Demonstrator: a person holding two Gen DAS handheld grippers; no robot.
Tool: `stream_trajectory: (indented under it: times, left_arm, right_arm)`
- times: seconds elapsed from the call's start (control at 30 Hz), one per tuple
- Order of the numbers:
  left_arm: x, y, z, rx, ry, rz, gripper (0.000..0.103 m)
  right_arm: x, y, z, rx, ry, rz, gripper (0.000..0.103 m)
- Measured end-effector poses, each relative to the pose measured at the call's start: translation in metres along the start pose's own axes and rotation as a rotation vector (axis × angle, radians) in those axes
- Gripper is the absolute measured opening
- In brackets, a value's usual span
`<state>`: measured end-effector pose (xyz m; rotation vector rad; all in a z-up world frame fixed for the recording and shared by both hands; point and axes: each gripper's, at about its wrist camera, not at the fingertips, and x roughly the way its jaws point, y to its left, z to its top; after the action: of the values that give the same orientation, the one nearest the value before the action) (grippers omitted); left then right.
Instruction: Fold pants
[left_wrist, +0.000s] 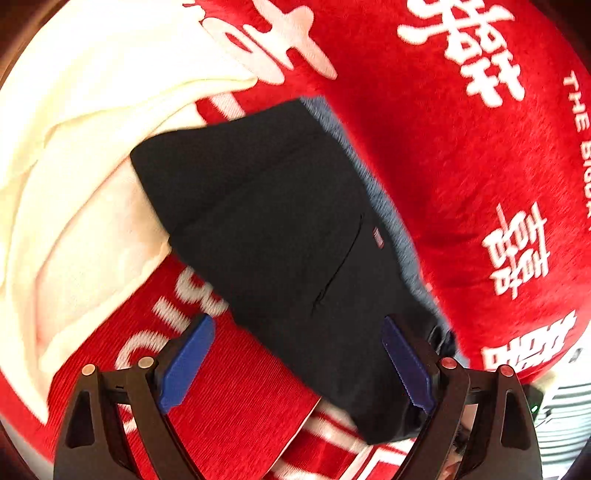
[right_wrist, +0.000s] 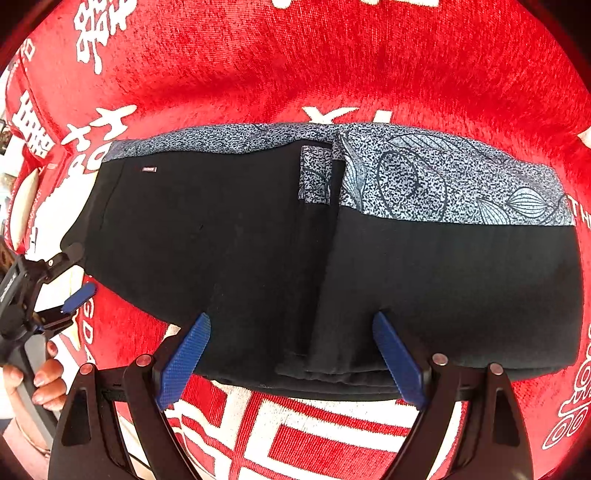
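Black pants (right_wrist: 258, 251) with a blue-grey patterned lining band (right_wrist: 443, 184) lie folded on a red blanket. My right gripper (right_wrist: 291, 354) is open, its blue pads straddling the near hem of the pants. My left gripper (left_wrist: 295, 362) is open at the waist end of the pants (left_wrist: 280, 229), its pads either side of the cloth's corner. It also shows in the right wrist view (right_wrist: 74, 273) at the left end of the pants, held by a hand.
A red plush blanket (right_wrist: 332, 66) with white characters covers the surface. A cream cloth (left_wrist: 74, 147) lies bunched at the left in the left wrist view. A striped object (left_wrist: 565, 406) sits at the right edge.
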<state>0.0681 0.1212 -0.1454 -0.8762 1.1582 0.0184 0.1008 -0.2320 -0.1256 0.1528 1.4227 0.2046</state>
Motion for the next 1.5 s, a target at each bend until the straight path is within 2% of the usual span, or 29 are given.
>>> stream_trajectory:
  times: [0.17,0.27,0.37,0.5,0.53,0.6,0.67,0.77,0.87,0.9,0.93,0.97,1.0,1.07,1.13,1.3,1.37,1.43,1.5]
  left_arm:
    - [0.004,0.005,0.010,-0.039,-0.032,-0.092,0.092]
    - [0.007,0.007,0.010,-0.058,-0.061,-0.151,0.098]
    - [0.007,0.003,0.012,-0.077,-0.073,-0.190,0.098]
    - [-0.001,-0.015,0.020,-0.033,-0.106,-0.302,0.098]
    - [0.001,-0.021,0.023,-0.007,-0.111,-0.295,0.098]
    - [0.012,-0.025,0.028,0.019,-0.104,-0.222,0.098]
    - [0.025,-0.017,0.033,-0.019,-0.082,-0.139,0.098]
    - [0.029,-0.013,0.037,-0.090,-0.106,-0.107,0.098]
    - [0.036,-0.031,0.039,-0.065,-0.097,0.013,0.097]
    - [0.038,-0.035,0.038,-0.048,-0.093,0.045,0.093]
    - [0.040,-0.041,0.037,-0.025,-0.091,0.110,0.083]
    - [0.040,-0.044,0.037,-0.012,-0.091,0.150,0.078]
    - [0.038,-0.043,0.037,-0.002,-0.091,0.184,0.063]
    - [0.035,-0.040,0.038,0.025,-0.080,0.254,0.041]
    - [0.030,-0.034,0.037,0.045,-0.072,0.242,0.032]
    - [0.016,-0.055,0.026,0.222,-0.093,0.290,0.028]
    - [0.009,-0.062,0.021,0.250,-0.107,0.286,0.028]
    - [0.006,-0.064,0.019,0.252,-0.110,0.283,0.028]
    - [0.005,-0.064,0.019,0.249,-0.107,0.284,0.028]
  right_arm:
    - [-0.002,0.003,-0.003,-0.020,-0.006,-0.012,0.092]
    - [-0.002,0.004,-0.003,-0.025,-0.009,-0.010,0.092]
    - [-0.003,0.004,-0.003,-0.022,-0.010,-0.005,0.092]
    - [-0.004,0.003,-0.004,-0.021,-0.012,-0.001,0.092]
    - [-0.004,0.003,-0.004,-0.021,-0.012,0.000,0.092]
    - [-0.004,0.003,-0.004,-0.019,-0.013,0.001,0.092]
    - [-0.004,0.003,-0.003,-0.017,-0.010,0.000,0.092]
    - [-0.004,0.003,-0.002,-0.012,-0.008,-0.001,0.092]
    - [-0.003,0.003,-0.002,-0.017,-0.010,-0.004,0.092]
    - [-0.003,0.004,-0.002,-0.018,-0.010,-0.005,0.092]
    - [-0.003,0.004,-0.002,-0.016,-0.009,-0.005,0.092]
    - [-0.004,0.004,-0.002,-0.013,-0.009,-0.003,0.092]
    - [-0.004,0.003,-0.001,-0.004,-0.008,0.002,0.092]
    - [-0.005,0.001,0.001,0.011,-0.006,0.011,0.092]
    - [-0.006,-0.001,0.002,0.021,-0.003,0.017,0.092]
    - [-0.013,-0.003,0.008,0.053,0.004,0.019,0.091]
    - [-0.019,-0.006,0.011,0.072,-0.005,0.039,0.080]
    - [-0.022,-0.009,0.015,0.094,0.001,0.049,0.049]
    - [-0.018,-0.010,0.024,0.112,0.006,0.052,0.030]
